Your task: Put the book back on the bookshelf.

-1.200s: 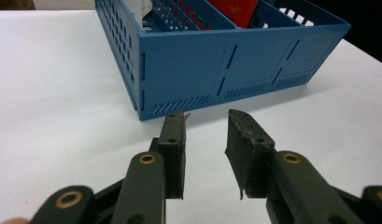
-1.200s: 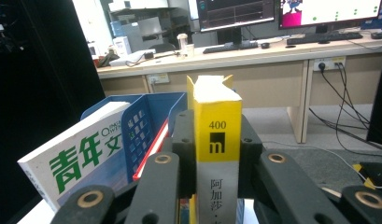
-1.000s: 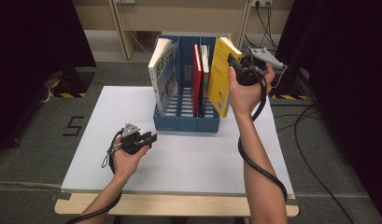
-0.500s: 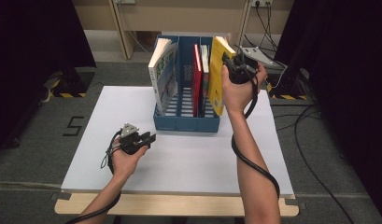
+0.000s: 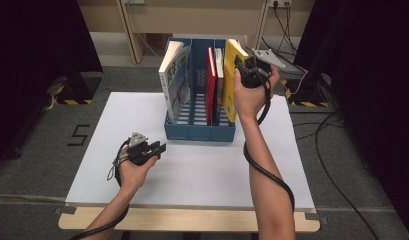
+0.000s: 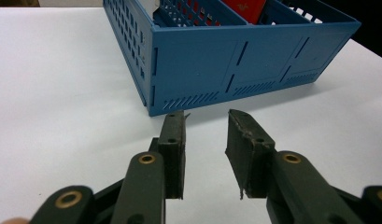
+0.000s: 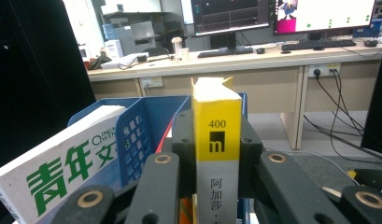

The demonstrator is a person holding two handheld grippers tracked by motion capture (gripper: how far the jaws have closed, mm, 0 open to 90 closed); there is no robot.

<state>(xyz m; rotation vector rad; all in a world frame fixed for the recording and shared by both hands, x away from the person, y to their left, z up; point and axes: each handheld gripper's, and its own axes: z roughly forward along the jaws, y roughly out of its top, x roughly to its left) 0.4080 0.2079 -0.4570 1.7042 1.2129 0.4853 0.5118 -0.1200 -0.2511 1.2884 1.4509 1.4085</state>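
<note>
A blue file rack [image 5: 199, 131] [image 6: 235, 60] stands at the back middle of the white table [image 5: 192, 165]. A white and green book [image 5: 174, 82] [image 7: 62, 168] leans in its left slot, and a red book [image 5: 210, 82] stands in a slot further right. My right gripper [image 5: 240, 67] [image 7: 217, 135] is shut on a yellow book [image 5: 230, 85] [image 7: 217, 135], pinching its spine near the top and holding it upright at the rack's right slot. My left gripper [image 5: 159, 149] [image 6: 206, 140] rests low over the table in front of the rack's left corner, open, with nothing between its jaws.
A desk with monitors [image 7: 282, 18] and a keyboard [image 7: 317, 44] stands behind the rack. Cables [image 5: 342, 150] run over the floor right of the table. The number 5 [image 5: 79, 135] is marked on the floor at the left.
My right hand has carried the yellow book a little left and down, closer to the rack. The left hand has stayed where it was.
</note>
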